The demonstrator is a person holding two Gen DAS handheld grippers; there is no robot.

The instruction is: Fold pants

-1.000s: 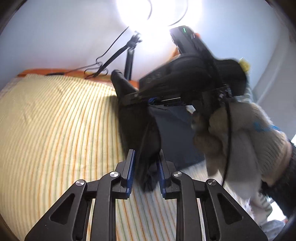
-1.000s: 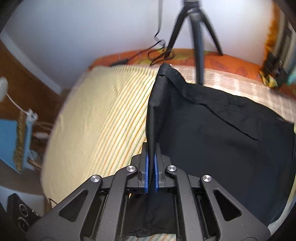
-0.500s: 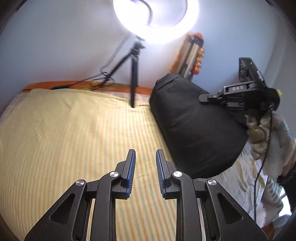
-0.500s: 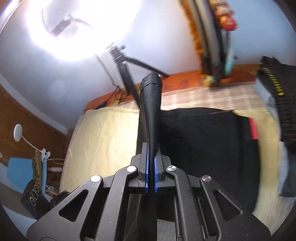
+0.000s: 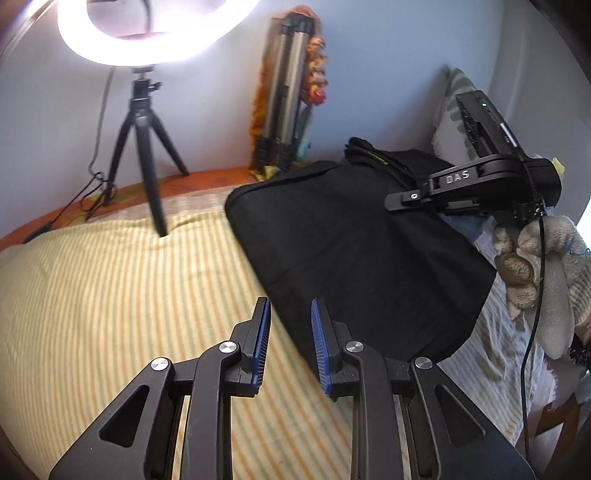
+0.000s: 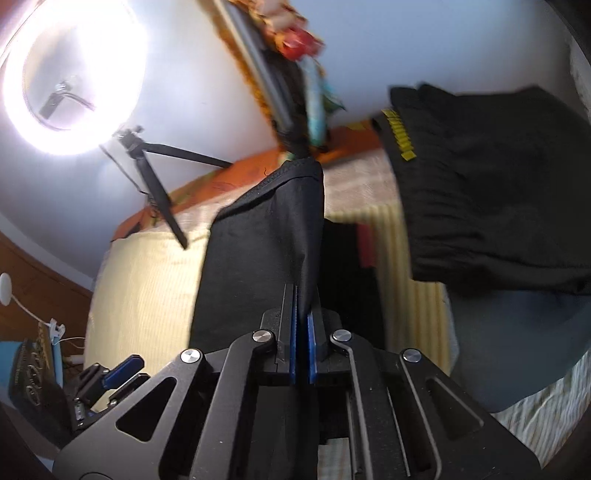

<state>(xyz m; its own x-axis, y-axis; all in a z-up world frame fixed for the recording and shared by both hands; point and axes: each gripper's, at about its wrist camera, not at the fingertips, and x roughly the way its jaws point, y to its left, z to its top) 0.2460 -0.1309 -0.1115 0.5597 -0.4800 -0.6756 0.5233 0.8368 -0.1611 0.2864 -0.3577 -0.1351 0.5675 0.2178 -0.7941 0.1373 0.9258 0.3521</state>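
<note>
Pants, black, lie doubled over on the striped yellow bedsheet, filling the 1 to 3 o'clock part of the left wrist view. Left gripper hovers above the sheet with its blue-padded fingers apart and nothing between them, the cloth's near edge just beyond its tips. Right gripper is clamped on a lifted fold of the pants, which rises toward 12 o'clock. A ring light on its tripod glows at 11 o'clock. Another dark garment sits at 2 o'clock in the right wrist view.
</note>
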